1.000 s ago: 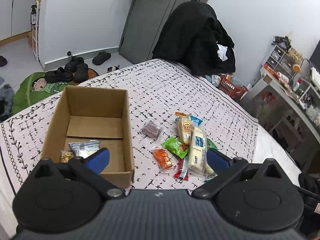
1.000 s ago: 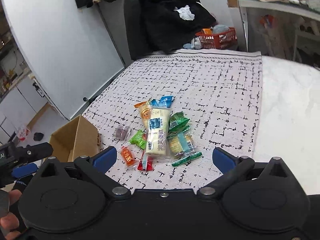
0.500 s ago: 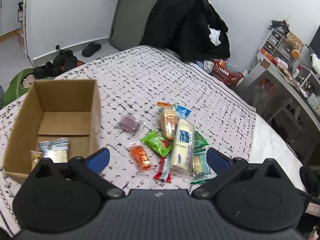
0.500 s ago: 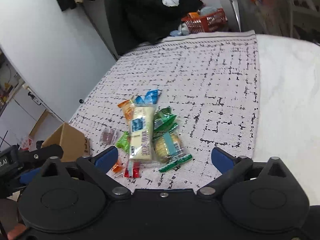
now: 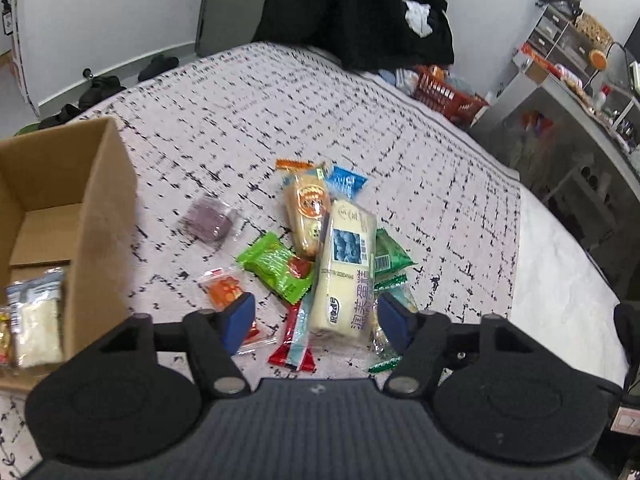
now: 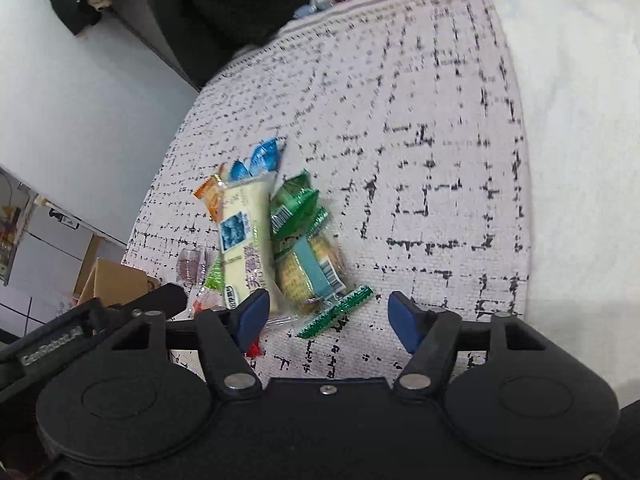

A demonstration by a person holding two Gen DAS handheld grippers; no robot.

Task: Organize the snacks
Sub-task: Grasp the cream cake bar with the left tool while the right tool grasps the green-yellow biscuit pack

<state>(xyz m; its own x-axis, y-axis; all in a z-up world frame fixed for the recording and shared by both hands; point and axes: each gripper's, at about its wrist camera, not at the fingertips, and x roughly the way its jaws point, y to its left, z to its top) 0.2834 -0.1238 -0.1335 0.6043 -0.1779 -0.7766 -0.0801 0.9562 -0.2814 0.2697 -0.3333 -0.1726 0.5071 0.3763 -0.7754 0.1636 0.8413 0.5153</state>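
Note:
A pile of snack packets lies on the patterned cloth. A long cream packet (image 5: 346, 268) lies on top, with a light green packet (image 5: 276, 264), an orange-labelled bun (image 5: 306, 208), a blue packet (image 5: 344, 180), a purple cake (image 5: 208, 222) and a small orange packet (image 5: 224, 290) around it. My left gripper (image 5: 316, 320) is open just above the near end of the pile. My right gripper (image 6: 326, 314) is open over a cracker packet with a teal label (image 6: 310, 274), beside the cream packet (image 6: 244, 240). A cardboard box (image 5: 100, 208) at the left holds a white packet (image 5: 36, 312).
The cloth-covered bed (image 5: 280, 112) ends in bare white mattress (image 6: 580, 120) to the right. A chair draped in black clothes (image 5: 360, 8), a red basket (image 5: 444, 94) and a grey desk (image 5: 560, 120) stand beyond the bed. Shoes lie on the floor at the far left.
Both grippers have moved forward and down toward the snack pile, which now looks larger. The box has slid toward the left edge of the left wrist view. Both jaws have narrowed but stay open.

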